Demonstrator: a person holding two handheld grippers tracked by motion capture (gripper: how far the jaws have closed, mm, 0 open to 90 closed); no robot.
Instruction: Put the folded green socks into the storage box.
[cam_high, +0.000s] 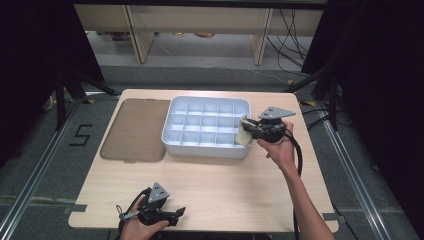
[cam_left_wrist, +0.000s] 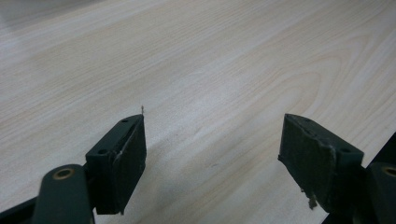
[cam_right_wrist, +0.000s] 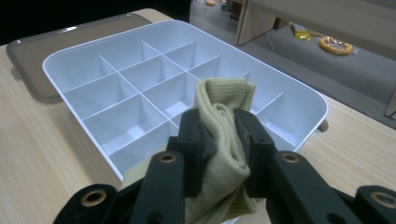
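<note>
One cloth (cam_right_wrist: 224, 140); one tray (cam_high: 172, 107); one lid (cam_high: 135, 130).

A folded yellowish-green cloth (cam_right_wrist: 224, 135) is pinched between the black jaws of the right hand-held gripper (cam_right_wrist: 222, 140), bunched up and poking out above them. Right behind it, a white divided tray (cam_right_wrist: 74, 63) is seen sitting on the wooden table (cam_right_wrist: 42, 154), compartments all bare. A brownish translucent lid (cam_right_wrist: 28, 51) is laid flat beside the tray's far side.
</note>
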